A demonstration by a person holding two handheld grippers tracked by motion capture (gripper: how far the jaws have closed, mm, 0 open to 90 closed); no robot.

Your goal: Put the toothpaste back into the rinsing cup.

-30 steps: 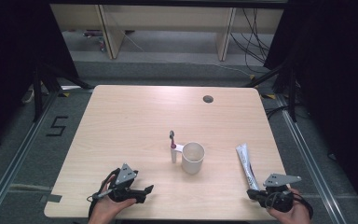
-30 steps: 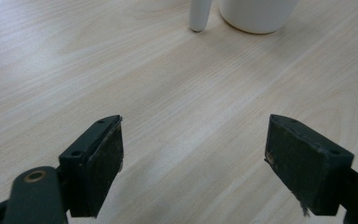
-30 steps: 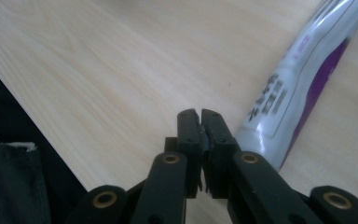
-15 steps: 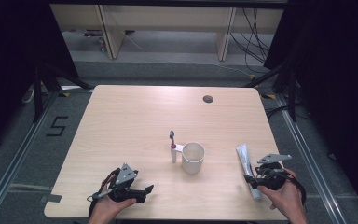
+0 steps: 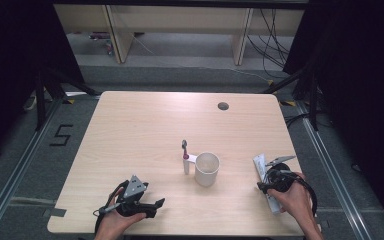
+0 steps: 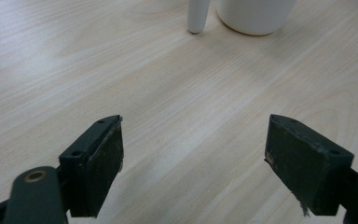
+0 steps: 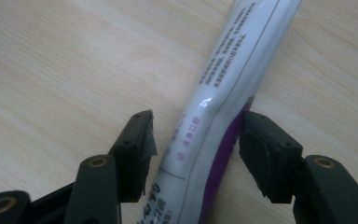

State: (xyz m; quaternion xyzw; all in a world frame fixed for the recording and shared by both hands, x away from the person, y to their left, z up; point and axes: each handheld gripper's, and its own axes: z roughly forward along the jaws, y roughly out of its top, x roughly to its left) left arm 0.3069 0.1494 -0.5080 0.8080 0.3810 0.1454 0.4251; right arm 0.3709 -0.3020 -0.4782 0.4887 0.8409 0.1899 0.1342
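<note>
A white and purple toothpaste tube (image 5: 260,166) lies near the table's right edge, seen close up as the tube (image 7: 233,70) in the right gripper view. My right gripper (image 5: 266,186) straddles its near part. The jaws of this gripper (image 7: 196,140) have just been closing, with the tube between them; the left pad stands clear of it. A white mug (image 5: 207,168) stands mid-table with a toothbrush (image 5: 185,159) lying beside it. My left gripper (image 5: 156,205) rests open near the front edge, nothing between its jaws (image 6: 193,158); the mug (image 6: 254,14) and toothbrush handle (image 6: 196,16) lie ahead.
The light wooden table (image 5: 145,125) has a small round cable hole (image 5: 223,106) at the back right. Dark floor, cables and shelf legs surround it. The tube lies close to the table's right edge.
My right gripper has moved forward from the front right corner onto the tube, and its jaws have opened around it. The left gripper, mug and toothbrush have stayed put.
</note>
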